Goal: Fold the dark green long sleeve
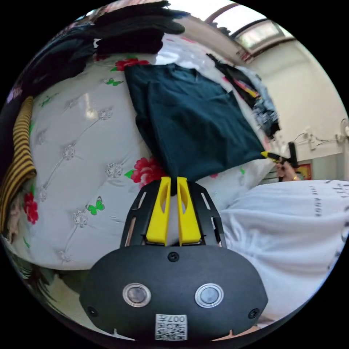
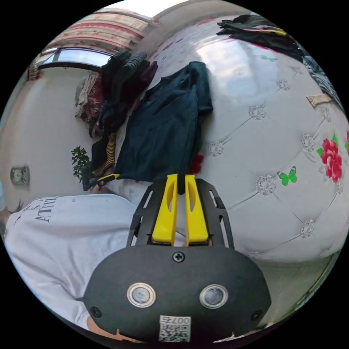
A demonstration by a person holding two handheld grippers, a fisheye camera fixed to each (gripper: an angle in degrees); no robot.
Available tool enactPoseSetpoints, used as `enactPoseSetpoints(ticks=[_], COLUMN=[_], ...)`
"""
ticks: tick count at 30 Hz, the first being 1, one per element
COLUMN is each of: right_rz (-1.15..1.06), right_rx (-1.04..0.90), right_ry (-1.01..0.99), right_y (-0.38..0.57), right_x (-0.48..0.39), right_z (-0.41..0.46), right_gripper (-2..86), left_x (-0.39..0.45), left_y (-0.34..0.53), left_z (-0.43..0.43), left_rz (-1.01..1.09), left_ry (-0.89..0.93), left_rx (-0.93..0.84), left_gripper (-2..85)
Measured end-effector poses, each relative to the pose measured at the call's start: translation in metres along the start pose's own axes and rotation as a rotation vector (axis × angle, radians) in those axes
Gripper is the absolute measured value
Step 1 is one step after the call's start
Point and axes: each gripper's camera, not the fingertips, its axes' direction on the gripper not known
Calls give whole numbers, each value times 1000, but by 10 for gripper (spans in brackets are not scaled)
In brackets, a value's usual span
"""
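The dark green long sleeve (image 1: 192,120) lies on a white quilted bed cover, its sleeves folded inward over the body. My left gripper (image 1: 173,180) is shut on one corner of its hem, the yellow jaws pinching the cloth. The other hem corner is pinched by my right gripper (image 1: 271,155), seen far right in the left gripper view. In the right gripper view the same shirt (image 2: 163,127) stretches away from my right gripper (image 2: 181,178), whose jaws are shut on the hem corner; the left gripper (image 2: 107,178) holds the opposite corner.
The white cover (image 1: 83,152) has red flowers and green butterflies. Piles of dark clothes (image 1: 134,32) lie at the bed's far end, a striped garment (image 1: 20,152) at its side. A person in a white shirt (image 2: 61,232) stands at the bed's edge. More clothes (image 2: 116,87) are heaped by the wall.
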Motion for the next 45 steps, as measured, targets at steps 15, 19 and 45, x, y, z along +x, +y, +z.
enactPoseSetpoints(ticks=[15, 19, 45], right_rz=[58, 113, 50], right_rx=[289, 413, 347], right_ry=[-620, -471, -140], right_y=[-50, -134, -168], right_x=[9, 15, -15], right_z=[-120, -104, 47], right_gripper=[10, 35, 51], left_x=[-75, -108, -154], left_y=[-30, -103, -20], left_z=[-125, -97, -11], left_rz=[-246, -452, -542], left_ry=[567, 383, 237], left_rx=[406, 502, 297], left_gripper=[11, 54, 108])
